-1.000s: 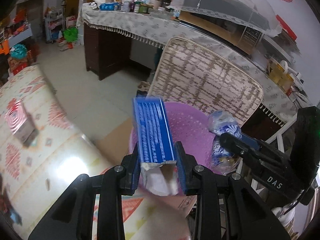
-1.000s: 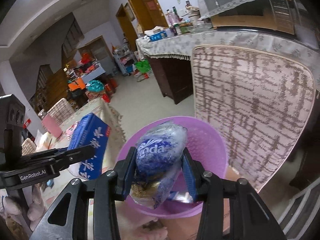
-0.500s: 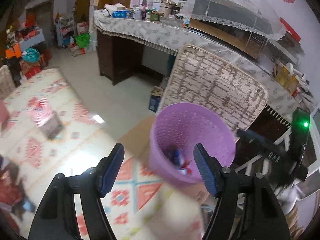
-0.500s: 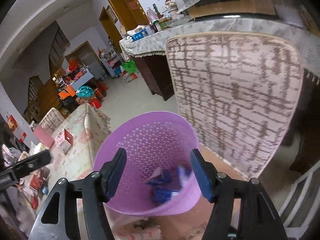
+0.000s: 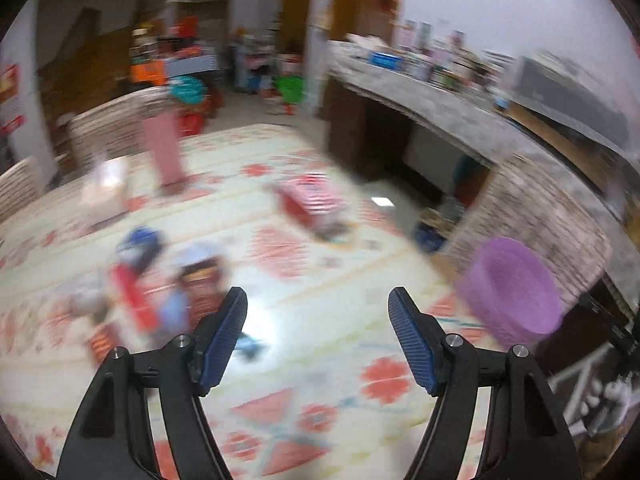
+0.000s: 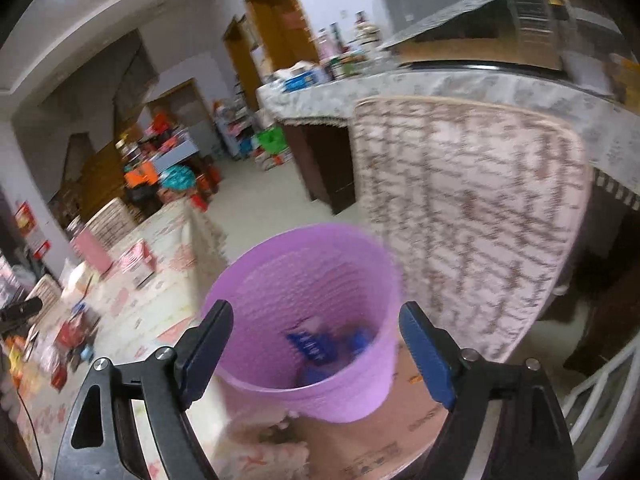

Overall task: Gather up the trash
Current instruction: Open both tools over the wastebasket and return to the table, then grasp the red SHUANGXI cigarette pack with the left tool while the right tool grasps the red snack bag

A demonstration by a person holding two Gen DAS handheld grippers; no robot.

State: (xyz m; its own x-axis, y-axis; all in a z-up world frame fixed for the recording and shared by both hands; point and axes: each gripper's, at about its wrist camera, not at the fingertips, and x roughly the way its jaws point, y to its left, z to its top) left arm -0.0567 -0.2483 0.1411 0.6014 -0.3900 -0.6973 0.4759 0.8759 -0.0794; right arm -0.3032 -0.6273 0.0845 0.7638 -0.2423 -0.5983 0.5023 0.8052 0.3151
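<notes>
Both grippers empty, jaws just spread wide with nothing between them. Right gripper (image 6: 316, 344) parked directly above the purple bin (image 6: 308, 312), pointing down into it, presumably because that is the drop spot: blue wrappers (image 6: 316, 346) lying at the bottom, so that load counts as delivered. Bin set on a flat piece of cardboard (image 6: 360, 444) on the floor, just beside the table edge and in front of a chair back (image 6: 472, 216) with a woven cover, close enough to serve both hands. Left gripper (image 5: 318, 336) aimed out over the table (image 5: 328, 344) with its patterned cloth, bin (image 5: 512, 288) off to its right, likely heading for more rubbish. Remaining trash gathered in a loose heap (image 5: 160, 280) at the left of the cloth, red and blue packets, too blurred to name singly; a red box (image 5: 312, 200) lying farther back, apart from the heap. Jaws wide probably to fit around a bulky packet. Plenty left to collect, judging from the heap.
</notes>
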